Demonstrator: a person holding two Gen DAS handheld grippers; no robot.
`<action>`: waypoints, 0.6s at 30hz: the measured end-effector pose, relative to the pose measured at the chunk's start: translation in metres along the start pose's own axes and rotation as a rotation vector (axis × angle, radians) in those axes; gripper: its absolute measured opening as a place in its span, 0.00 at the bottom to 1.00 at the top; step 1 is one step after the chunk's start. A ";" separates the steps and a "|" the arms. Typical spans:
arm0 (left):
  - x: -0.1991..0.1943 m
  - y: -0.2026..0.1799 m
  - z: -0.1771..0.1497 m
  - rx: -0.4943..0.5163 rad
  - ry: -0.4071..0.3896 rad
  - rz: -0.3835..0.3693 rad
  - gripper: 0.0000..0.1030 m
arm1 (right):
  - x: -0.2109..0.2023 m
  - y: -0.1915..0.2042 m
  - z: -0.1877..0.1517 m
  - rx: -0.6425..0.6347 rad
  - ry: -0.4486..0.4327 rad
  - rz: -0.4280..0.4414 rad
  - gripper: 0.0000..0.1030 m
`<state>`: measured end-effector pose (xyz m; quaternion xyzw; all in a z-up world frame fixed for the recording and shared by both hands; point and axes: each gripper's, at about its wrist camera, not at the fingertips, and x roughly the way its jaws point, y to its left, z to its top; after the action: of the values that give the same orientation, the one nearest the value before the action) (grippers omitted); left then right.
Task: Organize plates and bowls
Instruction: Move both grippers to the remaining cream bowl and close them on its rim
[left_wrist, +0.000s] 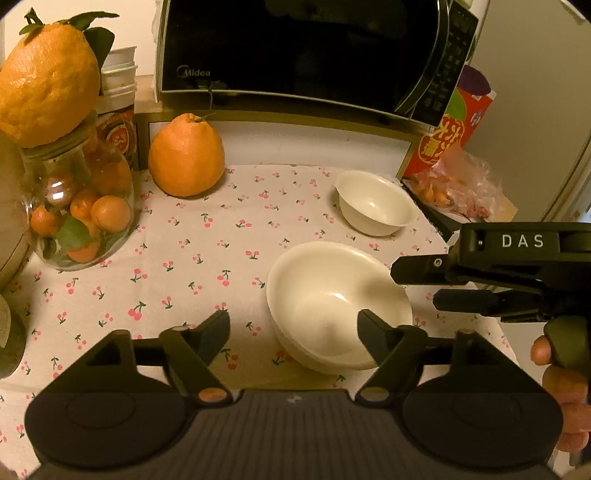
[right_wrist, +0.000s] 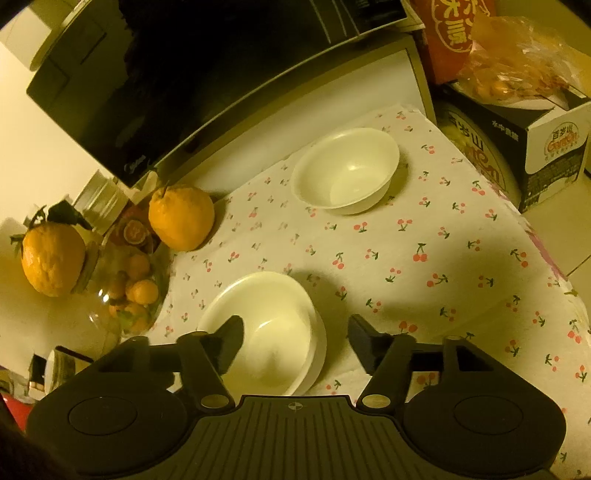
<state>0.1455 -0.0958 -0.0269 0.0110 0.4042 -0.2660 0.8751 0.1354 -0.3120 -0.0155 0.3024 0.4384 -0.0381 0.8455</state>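
Note:
Two white bowls nested into a stack (left_wrist: 332, 295) (right_wrist: 273, 317) sit on the cherry-print cloth (left_wrist: 207, 258). A single smaller white bowl (left_wrist: 375, 203) (right_wrist: 347, 170) stands upright behind them, near the microwave shelf. My left gripper (left_wrist: 293, 328) is open and straddles the stack's near left rim, one finger over the inside and one outside. My right gripper (right_wrist: 297, 339) (left_wrist: 421, 286) is open too and straddles the stack's right rim the same way. No pad presses on the bowls.
A large orange fruit (left_wrist: 186, 157) lies at the back left beside a glass jar (left_wrist: 77, 214) of small oranges with another big fruit (left_wrist: 48, 81) on top. A microwave (left_wrist: 295, 48) stands behind. A red packet (left_wrist: 454, 129), a fruit bag (left_wrist: 454, 184) and a box (right_wrist: 546, 147) crowd the right edge.

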 end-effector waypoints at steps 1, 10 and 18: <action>-0.001 -0.001 0.000 -0.001 -0.001 -0.001 0.78 | -0.001 -0.001 0.001 0.004 -0.003 0.002 0.68; -0.006 -0.009 0.004 0.002 0.000 -0.005 0.94 | -0.012 -0.020 0.012 0.079 -0.039 0.024 0.78; -0.004 -0.015 0.018 0.026 -0.003 -0.014 0.99 | -0.013 -0.041 0.023 0.143 -0.073 0.033 0.79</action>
<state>0.1491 -0.1106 -0.0087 0.0191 0.3996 -0.2774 0.8735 0.1303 -0.3608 -0.0150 0.3675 0.3982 -0.0663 0.8378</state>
